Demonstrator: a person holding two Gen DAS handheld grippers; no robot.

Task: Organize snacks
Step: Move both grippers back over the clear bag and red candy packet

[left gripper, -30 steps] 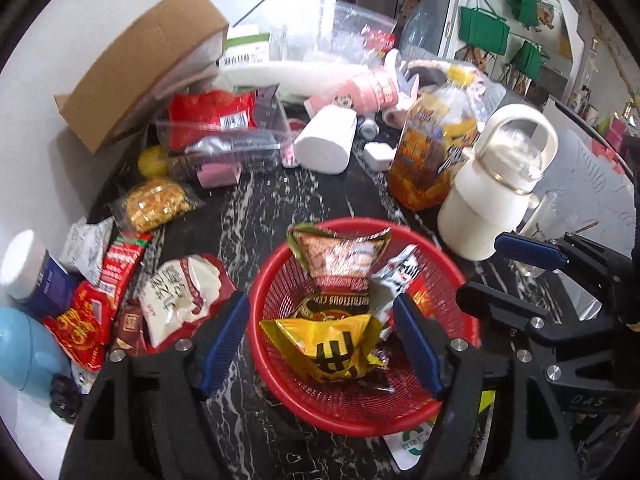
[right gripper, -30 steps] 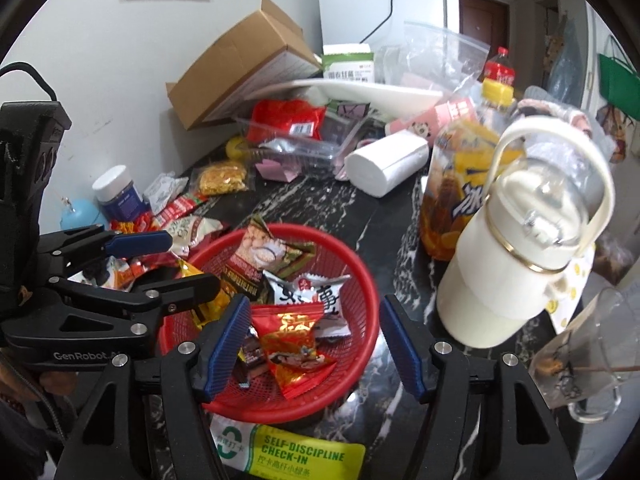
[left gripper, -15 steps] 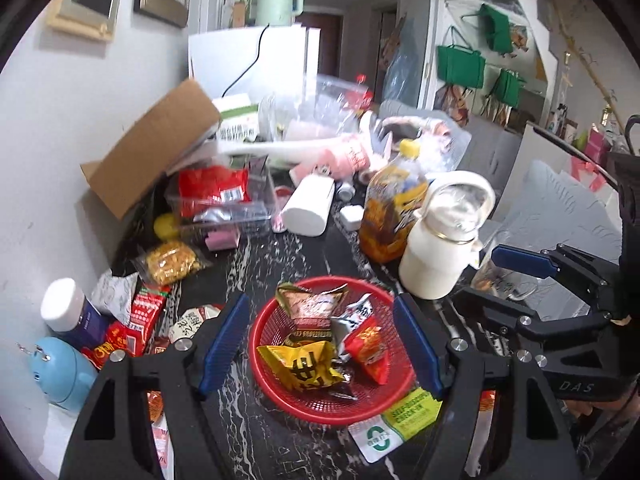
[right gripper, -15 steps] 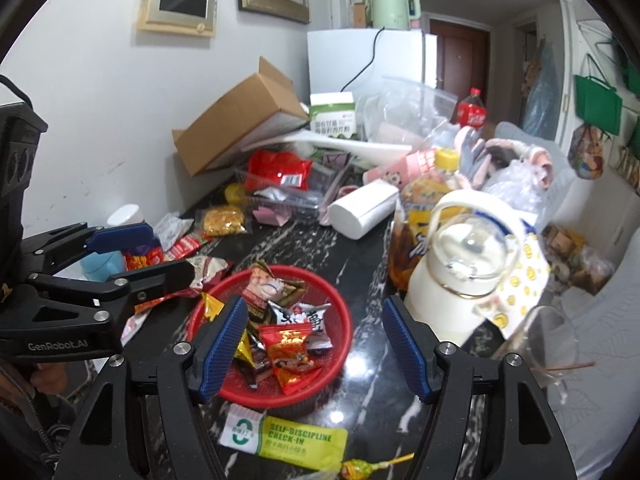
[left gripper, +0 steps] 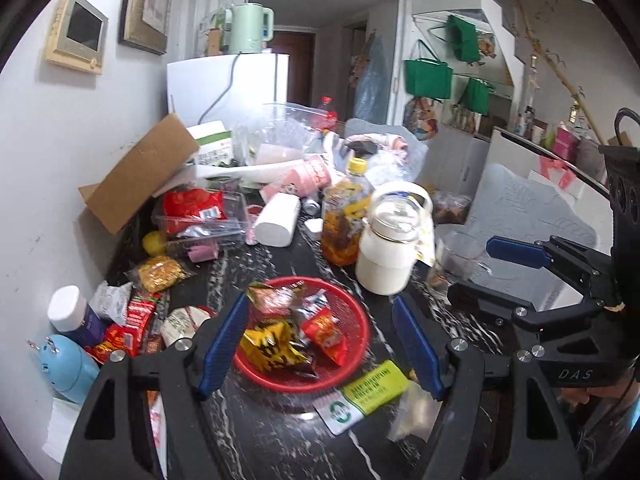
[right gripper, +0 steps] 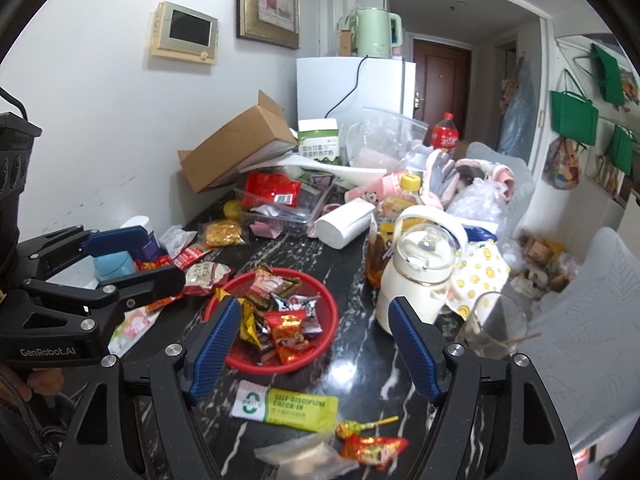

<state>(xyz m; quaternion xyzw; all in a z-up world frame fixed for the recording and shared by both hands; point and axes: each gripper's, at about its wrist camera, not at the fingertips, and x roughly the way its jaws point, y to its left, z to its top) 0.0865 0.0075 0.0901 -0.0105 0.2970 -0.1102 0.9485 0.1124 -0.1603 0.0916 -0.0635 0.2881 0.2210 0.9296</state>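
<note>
Spanning most of both views: tabletop, black marble with white veins, crowded with clutter.
Cardboard box: tipped against the wall at 11 o'clock from the basket, flap raised.
White jug: upright at 3 o'clock from the basket, just beside it, domed clear lid, looped handle.
Tea bottle: yellow cap, standing directly behind the jug, touching or nearly so.
Left hand-held gripper: released, blue pads wide apart, nothing between them; raised above the tabletop with the basket seen through the gap.
Right hand-held gripper: released, jaws just been spreading wider, nothing pinched; likewise hovering clear of the basket.
Red basket: round mesh, resting at tabletop centre, holding the gathered snacks.
Clear tray: at 12 o'clock from the basket, well apart, red bag leaning on top.
Glass: at 4 o'clock from the jug, thin stick inside.
Green-and-white sachet: flat at 6 o'clock from the basket, just outside the rim.
Snack packets in basket: yellow, red, brown and white wrappers piled loosely.
Loose snacks: scattered at 9 to 10 o'clock from the basket, outside it.
Red wrapper: at 5 o'clock, near the tabletop's front edge.
Lollipop: touching or just above the red wrapper, stick pointing to 2 o'clock.
</note>
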